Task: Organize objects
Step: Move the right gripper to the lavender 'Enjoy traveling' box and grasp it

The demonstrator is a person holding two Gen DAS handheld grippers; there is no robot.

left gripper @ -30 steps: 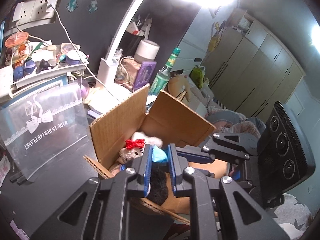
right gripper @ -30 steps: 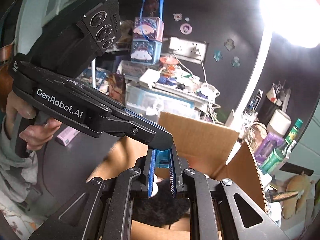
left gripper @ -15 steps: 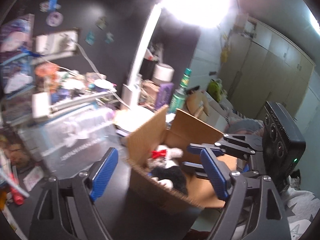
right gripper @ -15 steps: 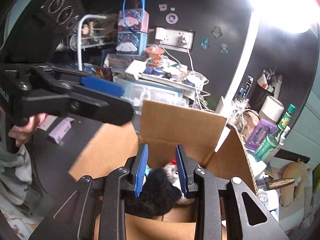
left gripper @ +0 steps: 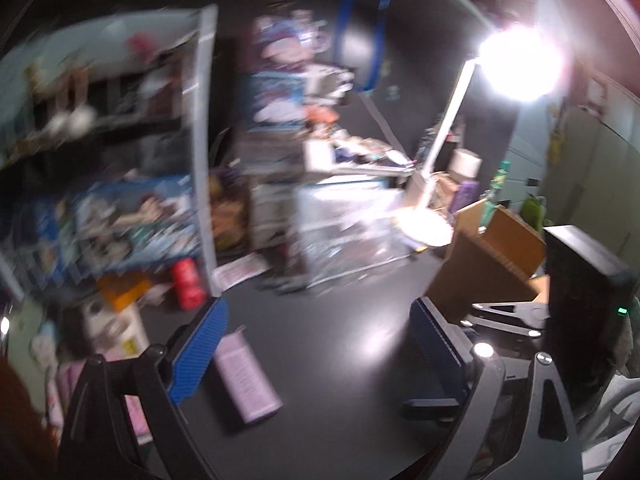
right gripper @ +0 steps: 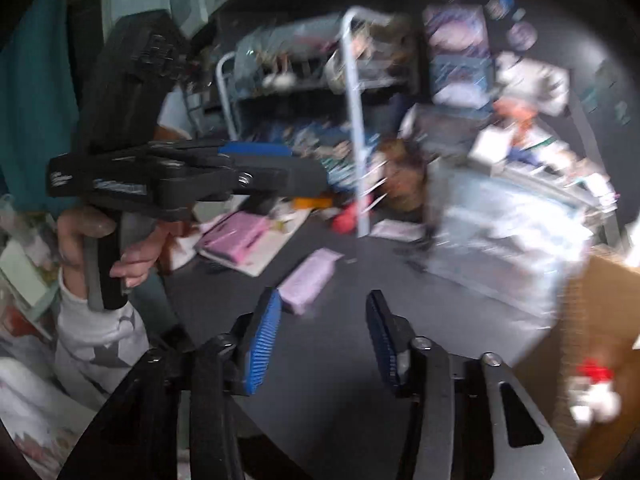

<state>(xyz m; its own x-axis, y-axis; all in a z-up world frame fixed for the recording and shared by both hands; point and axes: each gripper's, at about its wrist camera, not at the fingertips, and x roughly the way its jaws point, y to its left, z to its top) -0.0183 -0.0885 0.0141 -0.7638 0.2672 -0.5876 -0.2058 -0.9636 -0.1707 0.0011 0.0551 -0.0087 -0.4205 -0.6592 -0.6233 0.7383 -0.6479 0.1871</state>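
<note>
**Two empty tools over a dark table, a lilac box next in line**

A lilac box [left gripper: 246, 380] is seen lying flat just beyond the left tool [left gripper: 316, 354], beside its left pad; the jaws are spread wide, nothing held. The right tool [right gripper: 322, 340] is likewise parted and empty, the same box [right gripper: 310, 280] just ahead, slightly left. The cardboard box [right gripper: 600, 344], holding a white plush [right gripper: 594, 394], sits far right. Both views are blurred. The box would best be straddled across its narrow width, squarely, before closing.
</note>
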